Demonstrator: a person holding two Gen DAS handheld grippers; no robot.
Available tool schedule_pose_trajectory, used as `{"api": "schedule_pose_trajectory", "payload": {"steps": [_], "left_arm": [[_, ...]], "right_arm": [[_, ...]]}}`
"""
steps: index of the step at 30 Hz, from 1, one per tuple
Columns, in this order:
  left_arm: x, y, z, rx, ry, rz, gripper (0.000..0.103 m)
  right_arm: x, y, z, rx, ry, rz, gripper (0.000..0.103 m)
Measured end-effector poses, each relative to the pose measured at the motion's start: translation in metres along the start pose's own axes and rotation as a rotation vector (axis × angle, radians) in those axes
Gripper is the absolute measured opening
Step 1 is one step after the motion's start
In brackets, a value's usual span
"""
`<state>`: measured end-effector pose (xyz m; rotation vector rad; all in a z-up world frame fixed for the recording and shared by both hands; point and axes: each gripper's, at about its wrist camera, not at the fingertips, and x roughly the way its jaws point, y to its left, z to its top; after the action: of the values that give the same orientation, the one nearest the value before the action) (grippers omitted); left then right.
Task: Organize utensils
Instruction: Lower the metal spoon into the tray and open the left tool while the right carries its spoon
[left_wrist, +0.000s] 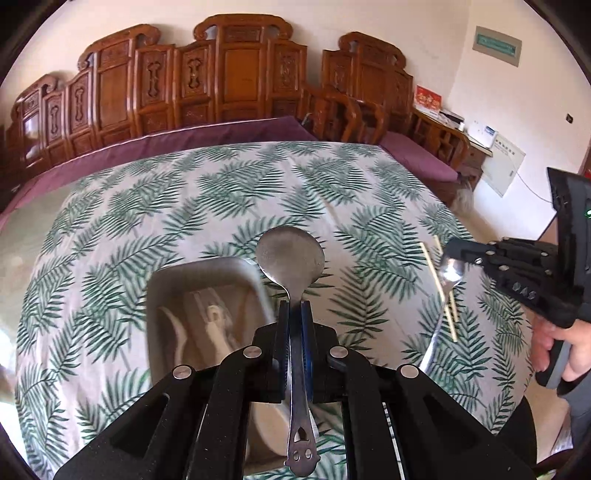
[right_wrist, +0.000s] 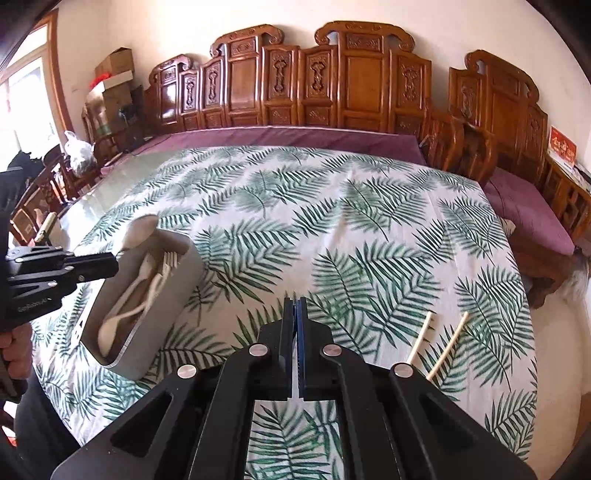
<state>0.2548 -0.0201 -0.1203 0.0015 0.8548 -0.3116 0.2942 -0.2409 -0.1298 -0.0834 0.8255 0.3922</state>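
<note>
My left gripper (left_wrist: 295, 306) is shut on the handle of a metal spoon (left_wrist: 290, 258), whose bowl points forward above the far right corner of a grey tray (left_wrist: 162, 295). The tray holds several white plastic forks and spoons (right_wrist: 147, 284). In the right wrist view the left gripper (right_wrist: 116, 264) hangs over the tray (right_wrist: 173, 295). My right gripper (right_wrist: 296, 301) is shut above the tablecloth. From the left it (left_wrist: 448, 251) pinches a shiny metal utensil (left_wrist: 443, 306) near its head, too blurred to tell fork from spoon, and the handle hangs down. Two pale chopsticks (right_wrist: 421, 336) lie on the cloth to its right.
The leaf-print tablecloth (right_wrist: 332, 221) covers a round table that drops off at the right. Carved wooden benches (right_wrist: 332, 92) with purple cushions (right_wrist: 524, 214) line the far side. A person's hand (left_wrist: 576, 350) holds the right gripper's handle.
</note>
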Motion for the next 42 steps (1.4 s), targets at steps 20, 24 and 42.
{"api": "schedule_pose_trajectory", "payload": {"steps": [20,24,42], "left_arm": [[0.037,0.072,-0.027,-0.072,0.095,0.103,0.005],[0.051,0.077,-0.03,-0.083,0.128,0.098,0.005],[0.017,0.088,-0.027,-0.113,0.071,0.079,0.027]], "right_arm": [[-0.004,0.057,0.036,-0.096,-0.028,0.013,0.002],[-0.005,0.06,0.038,-0.103,-0.027,0.013,0.002],[0.009,0.094,0.058,-0.144,-0.037,0.074,0.002]]}}
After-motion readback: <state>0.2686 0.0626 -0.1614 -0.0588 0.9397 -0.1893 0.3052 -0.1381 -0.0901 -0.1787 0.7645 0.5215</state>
